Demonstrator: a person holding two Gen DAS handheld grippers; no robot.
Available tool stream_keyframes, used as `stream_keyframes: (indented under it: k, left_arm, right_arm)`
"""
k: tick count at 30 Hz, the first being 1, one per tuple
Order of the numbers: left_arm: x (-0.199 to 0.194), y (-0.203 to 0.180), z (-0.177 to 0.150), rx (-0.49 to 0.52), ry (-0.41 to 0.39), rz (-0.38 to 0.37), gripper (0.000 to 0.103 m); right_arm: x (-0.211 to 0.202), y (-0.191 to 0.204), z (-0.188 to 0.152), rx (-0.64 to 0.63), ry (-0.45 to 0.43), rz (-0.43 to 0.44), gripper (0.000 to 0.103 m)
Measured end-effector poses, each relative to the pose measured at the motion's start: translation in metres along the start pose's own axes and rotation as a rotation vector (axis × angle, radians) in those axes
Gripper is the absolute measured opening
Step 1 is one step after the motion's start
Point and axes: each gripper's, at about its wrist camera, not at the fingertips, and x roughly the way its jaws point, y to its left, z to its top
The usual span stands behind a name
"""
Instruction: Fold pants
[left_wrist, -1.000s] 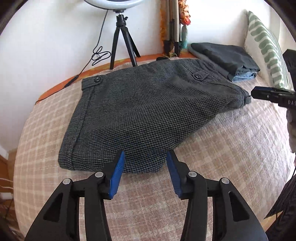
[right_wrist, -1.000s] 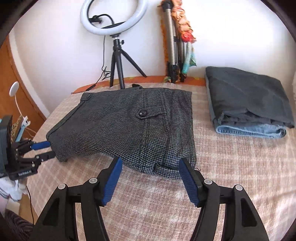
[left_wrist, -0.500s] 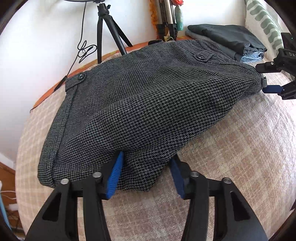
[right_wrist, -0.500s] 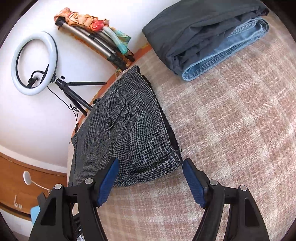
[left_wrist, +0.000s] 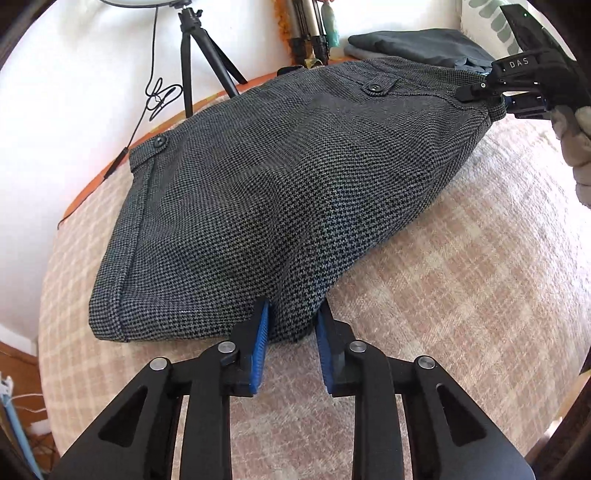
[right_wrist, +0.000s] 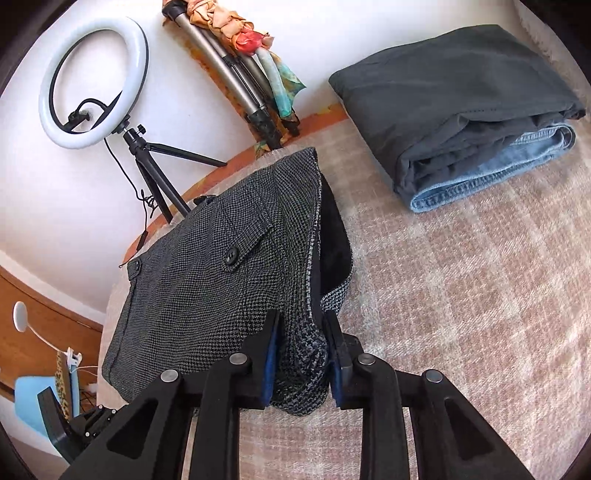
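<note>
The grey houndstooth pants (left_wrist: 288, 192) lie folded on the plaid bed cover, waistband toward the wall. My left gripper (left_wrist: 291, 332) is shut on the near corner of the pants' folded edge. My right gripper (right_wrist: 301, 354) is shut on the other near corner, with cloth bunched between its blue pads; it also shows in the left wrist view (left_wrist: 517, 88) at the far right of the pants. The right corner is raised off the bed and shows the dark inner layer (right_wrist: 334, 243).
A folded stack of dark pants over blue jeans (right_wrist: 465, 107) lies at the back right. A ring light on a tripod (right_wrist: 92, 85) and bundled stands (right_wrist: 236, 74) are at the wall. A striped pillow (left_wrist: 484, 22) is far right.
Both grippers moved onto the pants' near edge and closed on its corners. The right corner has lifted off the bed.
</note>
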Motion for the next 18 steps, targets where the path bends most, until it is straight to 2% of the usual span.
stream_keyframes:
  k: [2, 4, 6, 7, 9, 10, 13, 15, 18]
  left_arm:
    - [-0.009, 0.01, 0.0, -0.063, -0.001, -0.052, 0.03]
    - [-0.024, 0.025, 0.003, -0.136, -0.041, -0.095, 0.03]
    - [-0.04, 0.04, 0.01, -0.212, -0.094, -0.117, 0.031]
    - [-0.048, 0.046, 0.015, -0.237, -0.123, -0.115, 0.031]
    - [-0.056, 0.049, 0.025, -0.246, -0.172, -0.04, 0.031]
    - [-0.057, 0.048, 0.031, -0.252, -0.188, -0.006, 0.032]
    - [-0.043, 0.04, 0.047, -0.282, -0.187, -0.008, 0.032]
    - [-0.024, 0.029, 0.059, -0.265, -0.166, 0.004, 0.032]
    - [0.003, 0.012, 0.073, -0.249, -0.127, -0.022, 0.032]
  right_arm:
    - [0.003, -0.005, -0.002, 0.016, 0.027, 0.013, 0.038]
    - [-0.001, -0.016, -0.006, 0.047, 0.028, 0.002, 0.045]
    - [-0.005, -0.022, -0.007, 0.077, 0.024, 0.004, 0.048]
    - [-0.007, -0.025, -0.009, 0.095, 0.024, 0.01, 0.051]
    - [-0.014, -0.025, -0.011, 0.114, 0.011, 0.02, 0.054]
    - [-0.016, -0.024, -0.013, 0.111, 0.006, 0.013, 0.059]
    - [-0.021, -0.023, -0.025, 0.126, -0.015, 0.0, 0.07]
    - [-0.018, -0.028, -0.034, 0.178, -0.013, 0.053, 0.07]
    - [-0.007, -0.032, -0.036, 0.219, 0.002, 0.097, 0.07]
